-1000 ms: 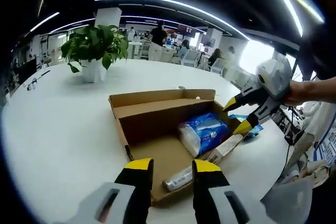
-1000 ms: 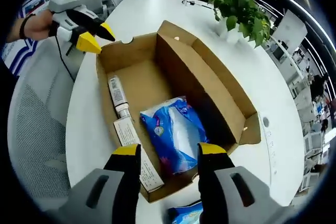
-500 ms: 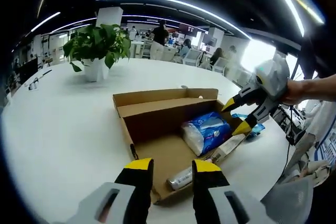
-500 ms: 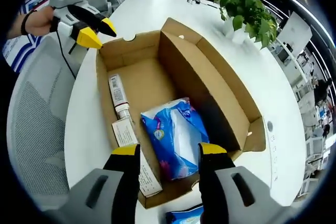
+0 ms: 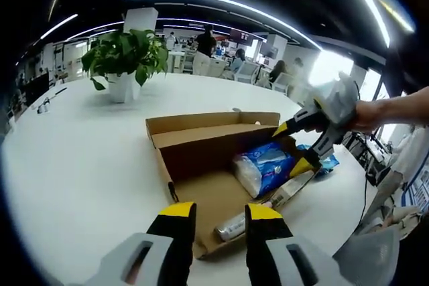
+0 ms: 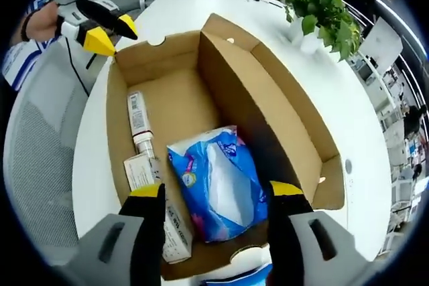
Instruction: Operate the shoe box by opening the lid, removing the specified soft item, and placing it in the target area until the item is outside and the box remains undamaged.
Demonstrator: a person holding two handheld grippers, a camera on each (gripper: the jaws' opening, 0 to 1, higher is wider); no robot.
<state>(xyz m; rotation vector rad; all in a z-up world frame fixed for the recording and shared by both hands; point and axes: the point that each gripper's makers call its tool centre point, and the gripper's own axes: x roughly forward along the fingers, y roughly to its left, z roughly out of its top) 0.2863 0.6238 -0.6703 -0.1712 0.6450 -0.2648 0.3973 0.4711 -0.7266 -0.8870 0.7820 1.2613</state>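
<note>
Compared with the earlier frames, the right gripper (image 6: 214, 195) had come lower over the shoe box (image 6: 265, 102), so the blue tissue pack (image 6: 214, 182) sat larger between its jaws, while the left gripper (image 5: 218, 213) had hardly shifted at the box's near end. The right gripper's jaws stood apart on either side of the pack, not yet touching it as far as could be told; the left gripper's jaws were also spread and held nothing.

As to progress, the lid was already folded back and stood upright along the far side, the cardboard looking sound. The soft pack lay inside at the right end of the box, with a small white tube (image 6: 139, 120) and a flat white carton (image 6: 154, 199) lying alongside it. Grasping, lifting out and setting down remained to be done.

The box rested on a large round white table (image 5: 74, 165). Another blue packet (image 5: 330, 163) lay on the table just beyond the box's right end. A potted plant (image 5: 124, 58) stood farther off, and behind it stretched an open office with desks, ceiling light strips and people at a distance.
</note>
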